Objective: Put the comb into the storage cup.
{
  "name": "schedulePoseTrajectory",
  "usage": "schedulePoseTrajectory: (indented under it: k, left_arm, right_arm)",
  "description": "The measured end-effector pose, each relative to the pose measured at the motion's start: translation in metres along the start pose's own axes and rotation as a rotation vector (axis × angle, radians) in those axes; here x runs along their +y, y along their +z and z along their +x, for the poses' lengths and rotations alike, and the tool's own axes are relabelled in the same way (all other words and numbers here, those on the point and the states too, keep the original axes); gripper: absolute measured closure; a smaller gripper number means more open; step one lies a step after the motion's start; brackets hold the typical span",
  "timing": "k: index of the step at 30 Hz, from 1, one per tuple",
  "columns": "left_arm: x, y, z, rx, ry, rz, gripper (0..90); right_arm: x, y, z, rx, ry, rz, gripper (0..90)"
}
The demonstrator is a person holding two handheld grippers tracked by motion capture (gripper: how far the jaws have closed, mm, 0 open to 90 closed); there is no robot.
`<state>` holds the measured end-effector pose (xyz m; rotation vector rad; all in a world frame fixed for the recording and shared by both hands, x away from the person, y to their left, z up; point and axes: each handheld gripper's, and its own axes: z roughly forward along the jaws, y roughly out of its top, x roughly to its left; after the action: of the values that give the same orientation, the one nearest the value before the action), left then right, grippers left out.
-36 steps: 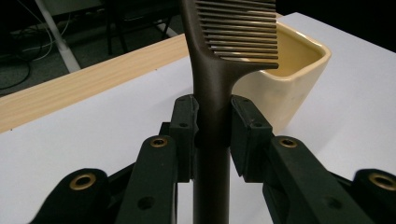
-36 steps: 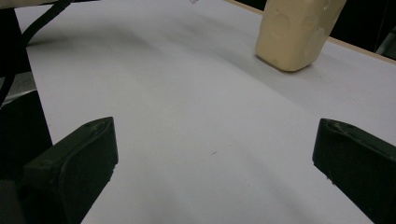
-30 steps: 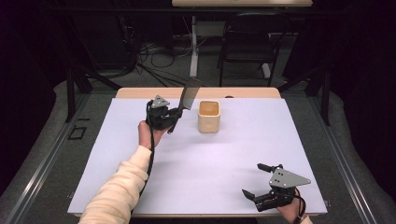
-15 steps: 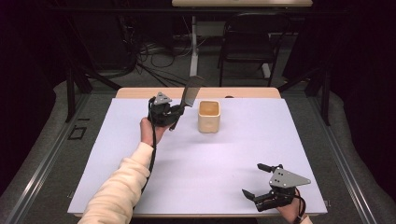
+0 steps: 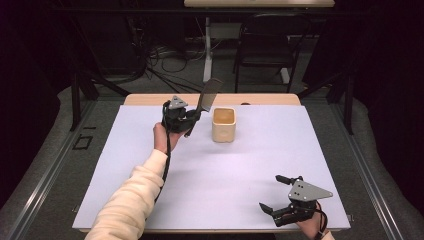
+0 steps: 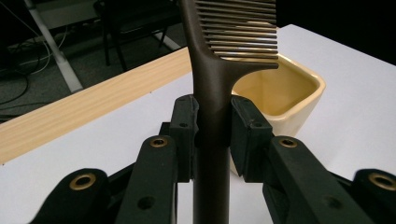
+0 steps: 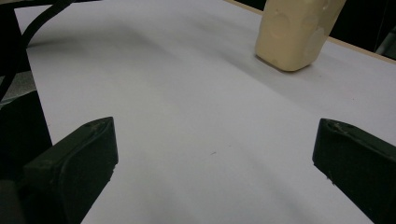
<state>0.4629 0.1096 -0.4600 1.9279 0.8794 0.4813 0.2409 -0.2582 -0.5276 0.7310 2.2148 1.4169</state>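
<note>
A dark brown comb [image 5: 205, 101] [image 6: 212, 93] is clamped by its handle in my left gripper [image 5: 194, 117] [image 6: 212, 133], its teeth up and tilted toward the cream square cup [image 5: 223, 124] [image 6: 280, 95] just to the right. The comb's toothed end hangs near the cup's back left rim, above the table. Low at the front right of the white sheet [image 5: 220, 175], my right gripper [image 5: 271, 193] [image 7: 215, 154] rests with its jaws spread wide and nothing between them. The cup [image 7: 294, 32] stands far ahead in the right gripper view.
A bare wooden strip [image 5: 150, 99] runs along the table's far edge behind the white sheet. Beyond it stand a chair [image 5: 265, 55], table legs and floor cables. The person's cream sleeve [image 5: 130, 200] reaches in from the bottom left.
The left gripper and comb have shifted slightly right, toward the cup. The right gripper has not moved.
</note>
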Motion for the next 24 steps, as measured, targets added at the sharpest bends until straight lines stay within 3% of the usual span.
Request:
schedulePoseTrajectory:
  k: [24]
  left_arm:
    - [0.022, 0.007, -0.01, -0.004, 0.036, -0.025, 72.5]
  right_arm:
    - [0.0, 0.0, 0.0, 0.001, -0.001, 0.0, 0.0]
